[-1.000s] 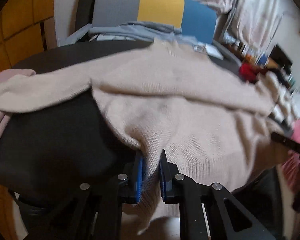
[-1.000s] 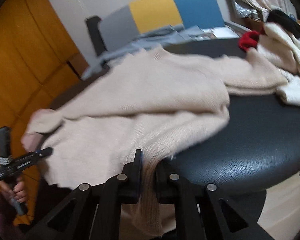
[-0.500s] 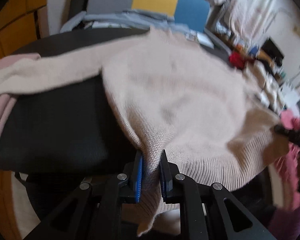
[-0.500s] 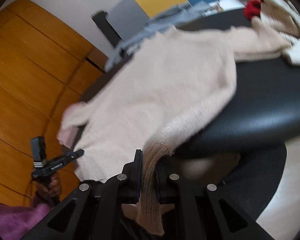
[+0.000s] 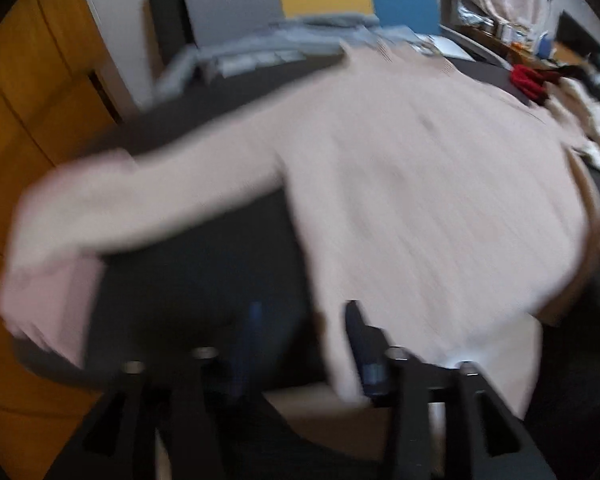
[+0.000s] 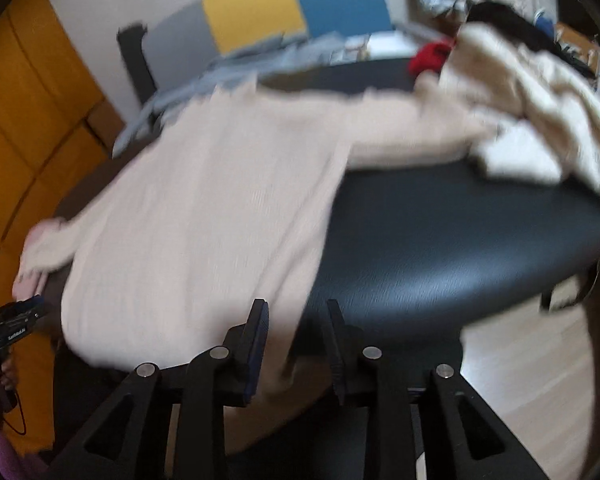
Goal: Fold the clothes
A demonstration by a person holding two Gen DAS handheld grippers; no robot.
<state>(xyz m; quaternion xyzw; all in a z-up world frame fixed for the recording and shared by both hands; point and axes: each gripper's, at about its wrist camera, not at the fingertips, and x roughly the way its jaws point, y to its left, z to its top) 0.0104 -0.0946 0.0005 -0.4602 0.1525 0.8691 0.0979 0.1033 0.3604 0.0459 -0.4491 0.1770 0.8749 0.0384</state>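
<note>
I find no text that I can read in either view. In the right wrist view, the left gripper (image 6: 16, 322) at the frame's left edge carries a short line of small white lettering on its black body, but it is too small and blurred for me to make out any letters. A few white stripes show on its handle; they form no characters. In the left wrist view, motion blur covers everything, and no label, number or sign is legible.

Beige knit sweater (image 6: 204, 216) lies spread, hem overhanging.
</note>
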